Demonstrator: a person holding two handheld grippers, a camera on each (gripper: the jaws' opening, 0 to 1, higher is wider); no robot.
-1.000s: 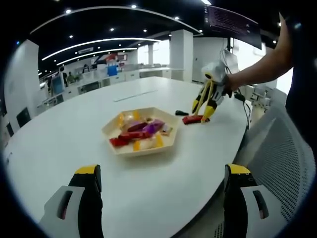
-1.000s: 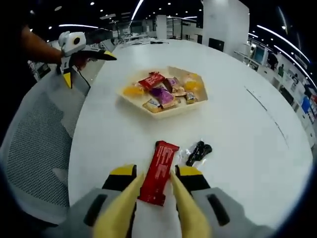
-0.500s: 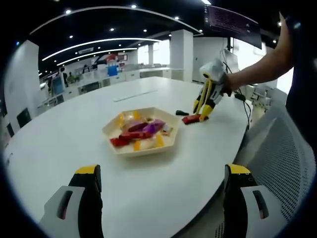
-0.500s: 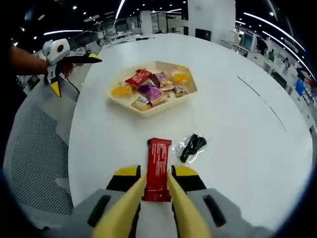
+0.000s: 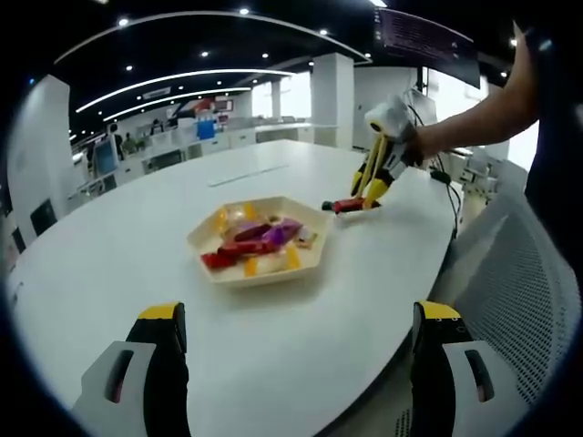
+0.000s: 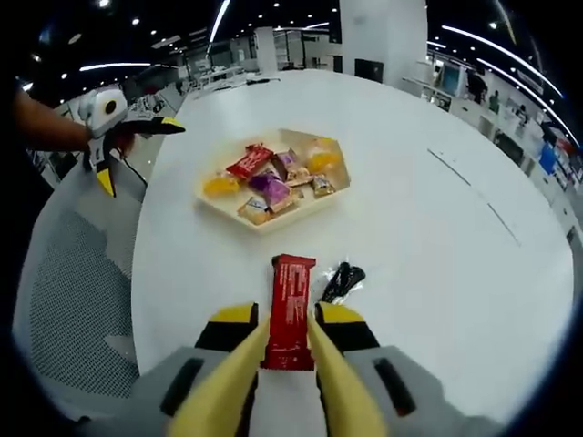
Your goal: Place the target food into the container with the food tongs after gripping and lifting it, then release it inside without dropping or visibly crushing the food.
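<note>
With the red snack bar [image 6: 291, 308] pinched between our right gripper [image 6: 288, 350] tongs and the left gripper [image 5: 291, 341] wide open, we should carry it level to the tray [image 6: 228, 202] ahead, squeezing lightly.

Bright office, white table [image 5: 137, 246]

My right tool [image 6: 288, 339] clamps a red snack bar [image 6: 291, 309] between its yellow tong tips, the bar pointing forward above the white surface [image 6: 437, 237]. Just beside the bar's far end lies a small black wrapped item [image 6: 340, 279] on the surface. Farther ahead sits a beige hexagonal tray [image 6: 235, 208] filled with assorted wrapped snacks [image 6: 273, 173]. At upper left, my left tool [image 6: 114, 123] hangs over the surface edge, near a mesh chair [image 6: 68, 300].
</note>
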